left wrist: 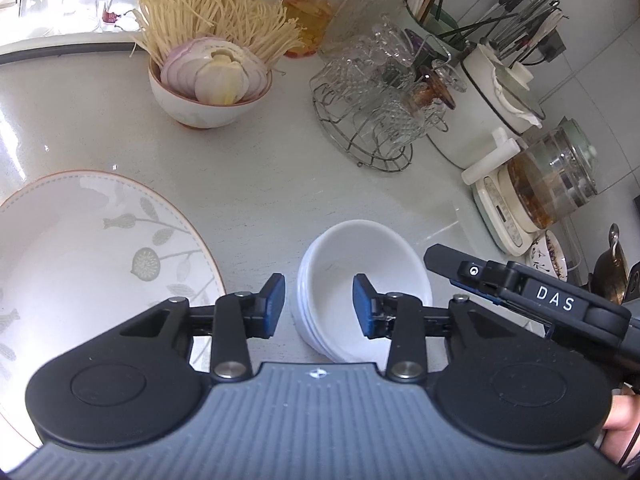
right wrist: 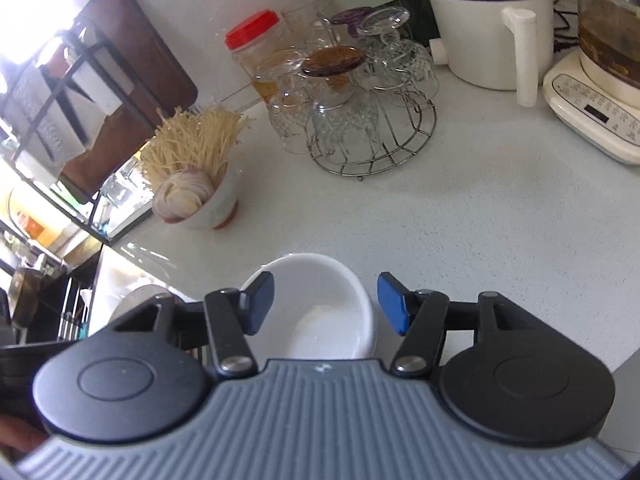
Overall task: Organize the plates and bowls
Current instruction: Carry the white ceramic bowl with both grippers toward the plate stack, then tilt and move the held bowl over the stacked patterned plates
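A stack of plain white bowls (left wrist: 360,280) sits on the pale counter, close under both grippers. My left gripper (left wrist: 320,306) is open. Its right finger hangs inside the top bowl and its left finger outside, so the stack's left rim lies between them, untouched. The right wrist view shows the same top bowl (right wrist: 320,304). My right gripper (right wrist: 326,302) is open above it, one finger over the bowl's left side and the other just past its right rim. A large plate with a leaf pattern (left wrist: 100,248) lies to the left.
A bowl of sliced onion and enoki mushrooms (left wrist: 208,96) stands at the back. A wire rack of upturned glasses (left wrist: 372,112), a red-lidded jar (left wrist: 316,8), a white pot (left wrist: 492,96) and a glass kettle on its base (left wrist: 552,184) line the wall at the right.
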The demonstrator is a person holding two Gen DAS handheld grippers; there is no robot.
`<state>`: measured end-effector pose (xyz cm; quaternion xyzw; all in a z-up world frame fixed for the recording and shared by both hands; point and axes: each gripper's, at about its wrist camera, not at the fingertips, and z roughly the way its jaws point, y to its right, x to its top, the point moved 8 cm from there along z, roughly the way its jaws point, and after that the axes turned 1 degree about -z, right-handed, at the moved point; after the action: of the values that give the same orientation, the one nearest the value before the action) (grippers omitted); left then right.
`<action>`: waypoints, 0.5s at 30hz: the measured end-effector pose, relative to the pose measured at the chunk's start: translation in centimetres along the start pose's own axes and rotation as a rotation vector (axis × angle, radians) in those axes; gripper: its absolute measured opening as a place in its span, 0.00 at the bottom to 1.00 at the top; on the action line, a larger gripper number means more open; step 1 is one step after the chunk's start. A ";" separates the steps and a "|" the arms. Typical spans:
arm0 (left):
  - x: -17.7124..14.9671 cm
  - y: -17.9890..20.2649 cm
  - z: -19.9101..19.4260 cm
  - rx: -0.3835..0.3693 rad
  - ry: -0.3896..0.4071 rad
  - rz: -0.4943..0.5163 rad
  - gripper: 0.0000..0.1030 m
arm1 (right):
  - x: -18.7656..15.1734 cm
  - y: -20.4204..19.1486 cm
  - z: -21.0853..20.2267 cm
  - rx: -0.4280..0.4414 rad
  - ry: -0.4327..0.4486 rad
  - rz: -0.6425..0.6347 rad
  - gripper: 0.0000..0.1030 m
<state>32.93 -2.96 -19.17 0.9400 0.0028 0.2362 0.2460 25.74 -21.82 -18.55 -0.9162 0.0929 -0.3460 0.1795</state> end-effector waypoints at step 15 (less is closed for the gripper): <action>-0.1 -0.3 2.3 0.019 -0.034 -0.018 0.42 | -1.9 3.0 2.8 0.047 -0.118 0.167 0.58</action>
<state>33.96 -3.76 -21.15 0.9462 0.0095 0.2179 0.2392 26.01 -23.25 -22.79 -0.9196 0.1501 -0.2774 0.2343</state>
